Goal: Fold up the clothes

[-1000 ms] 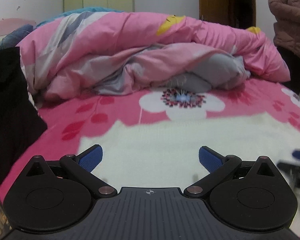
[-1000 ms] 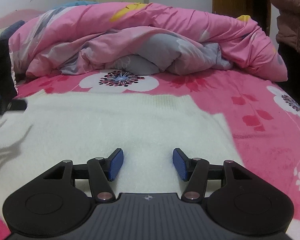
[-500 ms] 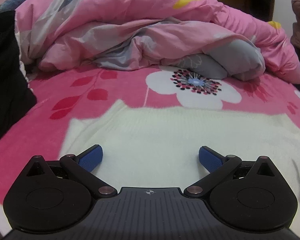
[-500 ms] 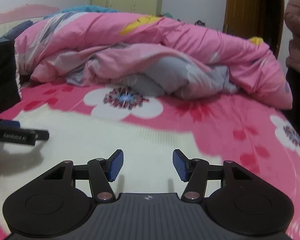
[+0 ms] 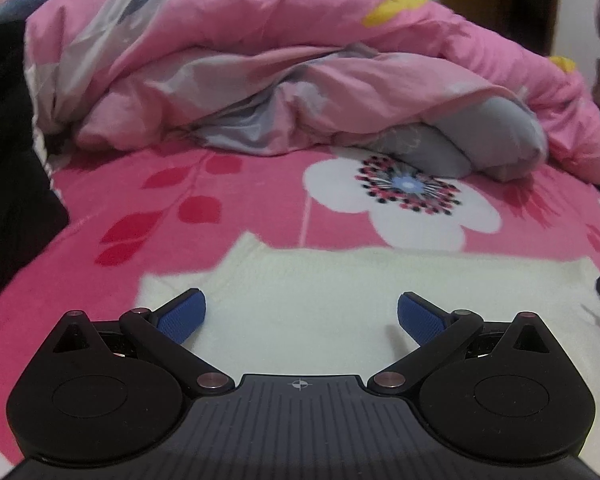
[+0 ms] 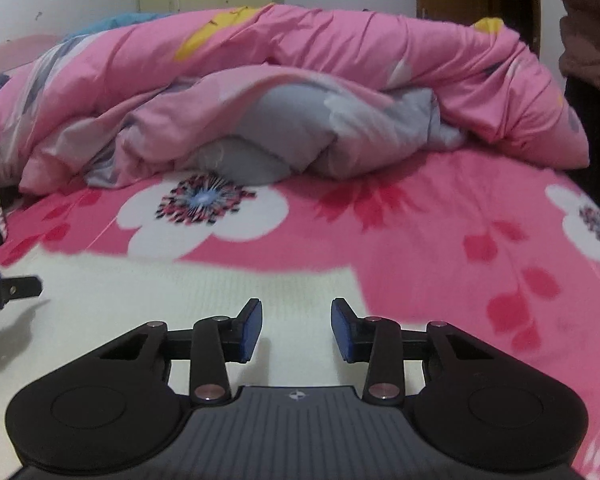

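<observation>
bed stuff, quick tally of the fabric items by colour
White: 1, the cream knit garment lying flat on the sheet.
Pink: 2, the pink floral bedsheet and the bunched pink and grey quilt.
Black: 1, the black cloth at the left edge.
Total: 4

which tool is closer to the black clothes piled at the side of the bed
Left. The left tool hovers over the white garment's end beside the black clothes; the right tool, closing on nothing, is over its far end.
</observation>
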A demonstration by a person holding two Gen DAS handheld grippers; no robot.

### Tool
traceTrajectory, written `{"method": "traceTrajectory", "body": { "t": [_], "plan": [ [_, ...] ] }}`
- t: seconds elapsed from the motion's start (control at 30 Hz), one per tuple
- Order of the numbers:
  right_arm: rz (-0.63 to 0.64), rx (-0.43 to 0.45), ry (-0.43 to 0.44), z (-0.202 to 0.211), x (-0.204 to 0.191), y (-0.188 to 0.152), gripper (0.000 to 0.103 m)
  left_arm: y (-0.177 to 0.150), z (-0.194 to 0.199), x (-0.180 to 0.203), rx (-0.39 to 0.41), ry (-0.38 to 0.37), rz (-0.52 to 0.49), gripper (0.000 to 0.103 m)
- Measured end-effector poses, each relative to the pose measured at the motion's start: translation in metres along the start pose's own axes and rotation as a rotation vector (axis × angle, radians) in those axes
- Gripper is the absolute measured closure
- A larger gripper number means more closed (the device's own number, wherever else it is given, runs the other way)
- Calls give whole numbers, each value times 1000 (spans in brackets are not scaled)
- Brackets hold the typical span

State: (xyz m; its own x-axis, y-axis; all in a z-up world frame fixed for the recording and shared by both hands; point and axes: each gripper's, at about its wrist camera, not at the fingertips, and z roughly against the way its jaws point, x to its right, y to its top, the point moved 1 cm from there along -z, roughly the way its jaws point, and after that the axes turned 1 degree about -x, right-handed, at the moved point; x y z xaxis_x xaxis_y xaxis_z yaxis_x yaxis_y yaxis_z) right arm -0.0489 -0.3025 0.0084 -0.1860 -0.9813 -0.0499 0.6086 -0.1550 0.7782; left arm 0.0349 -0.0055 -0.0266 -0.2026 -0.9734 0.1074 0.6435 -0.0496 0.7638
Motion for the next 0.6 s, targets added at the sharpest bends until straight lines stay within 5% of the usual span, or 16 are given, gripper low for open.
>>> {"method": "traceTrajectory", "body": {
  "t": [0.23, 0.4, 0.6],
  "plan": [
    [63, -56, -48, -24, -2, 6, 70, -4, 2, 0, 17, 2, -19, 0],
    [275, 37, 156, 3, -39, 29, 68, -5, 5, -2, 24, -7, -12, 0],
    [572, -18, 374, -13, -99, 40, 69, -6, 6, -5, 30, -23, -2, 0]
  ]
}}
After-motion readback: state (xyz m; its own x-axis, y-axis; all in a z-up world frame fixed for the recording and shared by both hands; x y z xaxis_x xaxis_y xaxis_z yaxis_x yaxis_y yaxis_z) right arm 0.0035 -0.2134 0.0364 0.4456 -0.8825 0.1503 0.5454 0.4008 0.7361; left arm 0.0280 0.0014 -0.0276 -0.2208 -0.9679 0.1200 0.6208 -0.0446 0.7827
